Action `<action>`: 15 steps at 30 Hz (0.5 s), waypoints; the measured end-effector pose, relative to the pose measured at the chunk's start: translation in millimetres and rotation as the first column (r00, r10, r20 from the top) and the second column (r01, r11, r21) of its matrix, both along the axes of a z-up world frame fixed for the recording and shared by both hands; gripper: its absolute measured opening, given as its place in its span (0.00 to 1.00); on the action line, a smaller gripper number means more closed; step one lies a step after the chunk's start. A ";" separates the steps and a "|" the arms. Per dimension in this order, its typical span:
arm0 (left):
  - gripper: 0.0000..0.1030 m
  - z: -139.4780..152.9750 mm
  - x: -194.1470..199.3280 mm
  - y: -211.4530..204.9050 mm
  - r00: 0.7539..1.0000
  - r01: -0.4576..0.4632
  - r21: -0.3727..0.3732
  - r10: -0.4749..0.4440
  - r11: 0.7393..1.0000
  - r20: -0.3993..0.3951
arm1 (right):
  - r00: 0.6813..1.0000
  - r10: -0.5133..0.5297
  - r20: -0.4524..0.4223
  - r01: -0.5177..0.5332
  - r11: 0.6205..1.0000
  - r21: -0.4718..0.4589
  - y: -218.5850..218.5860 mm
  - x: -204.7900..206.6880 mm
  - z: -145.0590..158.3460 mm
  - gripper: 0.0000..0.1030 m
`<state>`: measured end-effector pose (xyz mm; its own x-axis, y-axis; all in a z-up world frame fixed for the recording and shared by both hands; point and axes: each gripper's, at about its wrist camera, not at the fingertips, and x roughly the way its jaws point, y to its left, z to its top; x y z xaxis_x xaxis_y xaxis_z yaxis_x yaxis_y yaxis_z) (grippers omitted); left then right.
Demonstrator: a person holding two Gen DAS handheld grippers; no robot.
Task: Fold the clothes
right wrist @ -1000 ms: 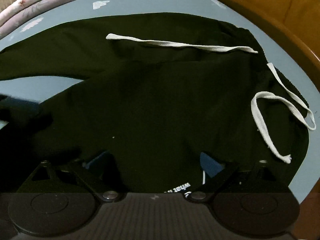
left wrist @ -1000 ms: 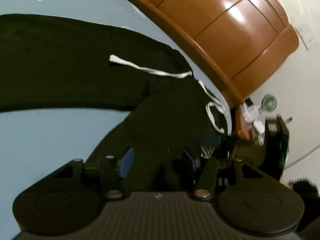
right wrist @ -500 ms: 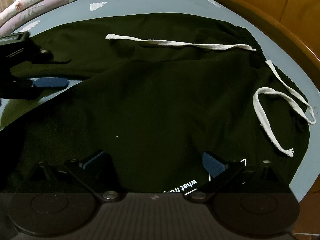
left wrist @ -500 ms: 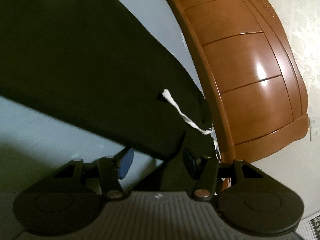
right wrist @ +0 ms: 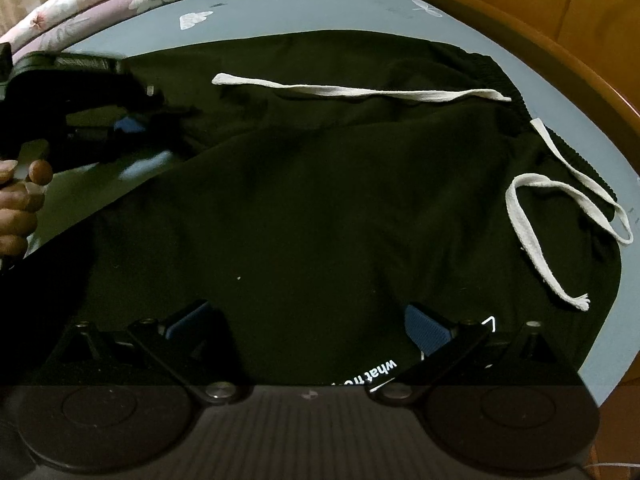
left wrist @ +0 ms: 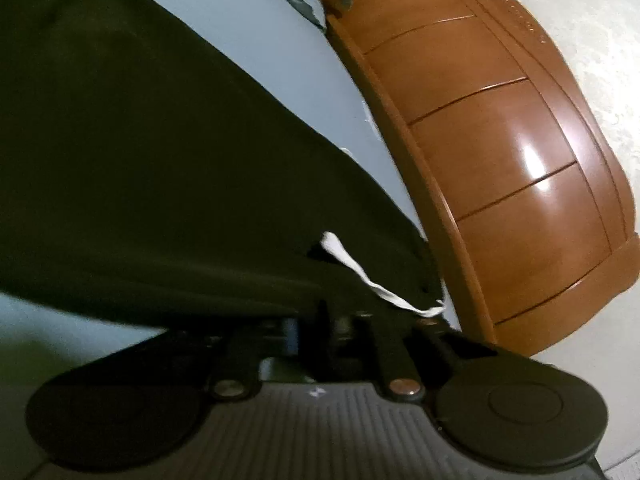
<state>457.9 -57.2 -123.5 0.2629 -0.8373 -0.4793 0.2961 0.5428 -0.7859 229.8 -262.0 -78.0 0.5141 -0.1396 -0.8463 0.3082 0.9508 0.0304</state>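
Black trousers (right wrist: pixel 340 200) with a white drawstring (right wrist: pixel 360 92) lie spread on a blue bed sheet (right wrist: pixel 580 140). My right gripper (right wrist: pixel 308 320) hovers open low over the near part of the garment, its blue pads wide apart and the cloth lying flat beneath them. At the left a hand (right wrist: pixel 16 204) holds my left gripper (right wrist: pixel 180 120) against the inner edge of a trouser leg. In the left wrist view the left gripper (left wrist: pixel 316 320) has its jaws closing, fingers drawn together on the dark hem of the trousers (left wrist: pixel 160 160), just beside the drawstring (left wrist: pixel 360 276).
A glossy wooden bed board (left wrist: pixel 500 160) curves along the right side, also seen as the bed board (right wrist: pixel 560 20) at the far right. Folded floral quilts (right wrist: pixel 100 4) lie at the back left. Bare blue sheet (left wrist: pixel 280 52) shows beyond the trousers.
The left gripper moved in and down to the edge of the trouser leg, rolled, and its jaws went from wide apart to closed. The right gripper kept still and open.
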 end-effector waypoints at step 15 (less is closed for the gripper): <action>0.41 -0.5 1.2 -5.3 0.996 0.094 -0.033 -0.094 0.995 0.002 | 1.000 0.020 0.004 -0.020 1.000 -0.023 1.5 6.4 -3.8 1.00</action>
<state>459.0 -62.5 -124.0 0.1823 -0.8737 -0.4511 0.3447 0.4864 -0.8028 236.3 -260.6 -81.8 0.5209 -0.1486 -0.8406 0.2892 0.9572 0.0100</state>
